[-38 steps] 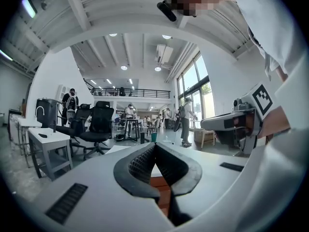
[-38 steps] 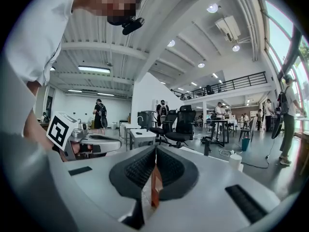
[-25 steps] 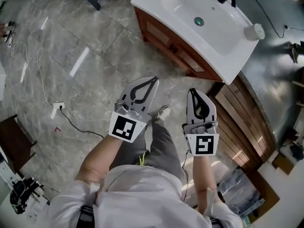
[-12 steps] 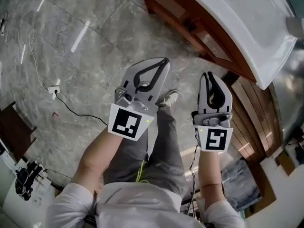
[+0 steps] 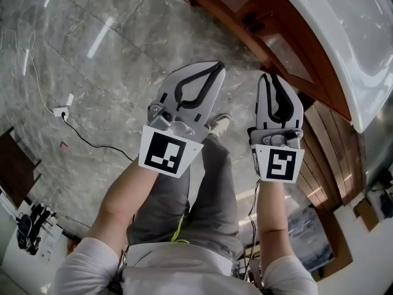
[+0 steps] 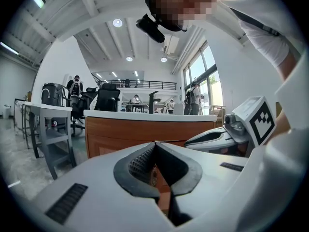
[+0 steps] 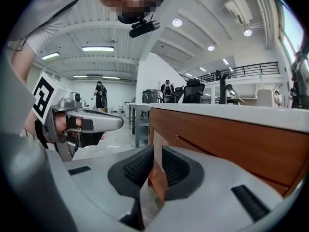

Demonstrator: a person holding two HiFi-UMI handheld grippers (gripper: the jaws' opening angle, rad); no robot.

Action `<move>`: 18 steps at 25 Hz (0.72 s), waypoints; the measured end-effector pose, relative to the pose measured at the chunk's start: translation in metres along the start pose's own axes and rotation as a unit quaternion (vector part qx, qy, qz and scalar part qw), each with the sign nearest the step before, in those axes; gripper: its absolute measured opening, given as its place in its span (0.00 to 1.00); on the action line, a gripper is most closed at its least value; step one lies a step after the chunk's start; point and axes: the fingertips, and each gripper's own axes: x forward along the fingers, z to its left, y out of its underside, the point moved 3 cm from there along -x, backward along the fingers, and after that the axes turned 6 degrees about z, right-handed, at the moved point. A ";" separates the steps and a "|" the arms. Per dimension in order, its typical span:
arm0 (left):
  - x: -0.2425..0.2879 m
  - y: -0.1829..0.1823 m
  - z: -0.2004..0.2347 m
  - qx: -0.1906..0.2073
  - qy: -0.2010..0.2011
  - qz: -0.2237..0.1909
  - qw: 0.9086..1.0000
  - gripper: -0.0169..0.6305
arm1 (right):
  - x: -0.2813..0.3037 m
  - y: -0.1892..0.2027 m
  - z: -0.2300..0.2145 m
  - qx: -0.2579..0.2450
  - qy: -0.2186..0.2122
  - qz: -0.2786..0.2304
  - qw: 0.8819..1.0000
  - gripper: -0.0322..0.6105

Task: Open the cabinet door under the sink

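Doors on the cabinet (image 5: 279, 45) under the sink (image 5: 350, 42) are shut, flush with the wooden front, with a dark handle showing near the upper one. Compared with a second ago the cabinet sits much nearer: the sink has slid up into the top-right corner of the head view and both tools now hang just short of the wooden front. I read that as the approach nearly finished, with the grab on a handle not yet begun.

The cabinet front runs along a diagonal, from the top middle of the head view down toward the right under the sink's white rim, and the doors face down-left, toward the person.

The right gripper (image 5: 271, 77) is nearest, its tips pointing at the front and parted by a thin gap through which the cabinet's corner shows – nothing is held. The left gripper (image 5: 217, 67) sits beside it, farther from the wood, tips pressed together and empty.

Below them are the person's leg and shoe (image 5: 219, 125) on the marble floor (image 5: 110, 54), with a cable and plug strip (image 5: 60, 110) well off to the left.
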 end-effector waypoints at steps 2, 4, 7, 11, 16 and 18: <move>0.006 0.010 0.001 -0.001 0.000 -0.001 1.000 0.05 | 0.010 0.011 -0.003 -0.001 0.002 0.000 1.000 0.11; 0.015 0.022 0.003 0.001 0.001 -0.001 1.000 0.05 | 0.022 0.024 -0.007 -0.005 0.003 0.005 1.000 0.11; 0.030 0.042 0.009 0.008 0.004 -0.002 1.000 0.05 | 0.044 0.045 -0.014 -0.004 0.011 0.007 1.000 0.11; 0.044 0.066 0.017 0.007 0.004 -0.004 1.000 0.05 | 0.066 0.065 -0.016 -0.001 0.016 0.007 1.000 0.11; 0.059 0.087 0.024 0.008 0.006 -0.010 1.000 0.05 | 0.087 0.085 -0.018 0.000 0.020 0.006 1.000 0.12; 0.064 0.094 0.025 0.008 0.008 -0.010 1.000 0.05 | 0.094 0.092 -0.020 0.001 0.022 0.008 1.000 0.13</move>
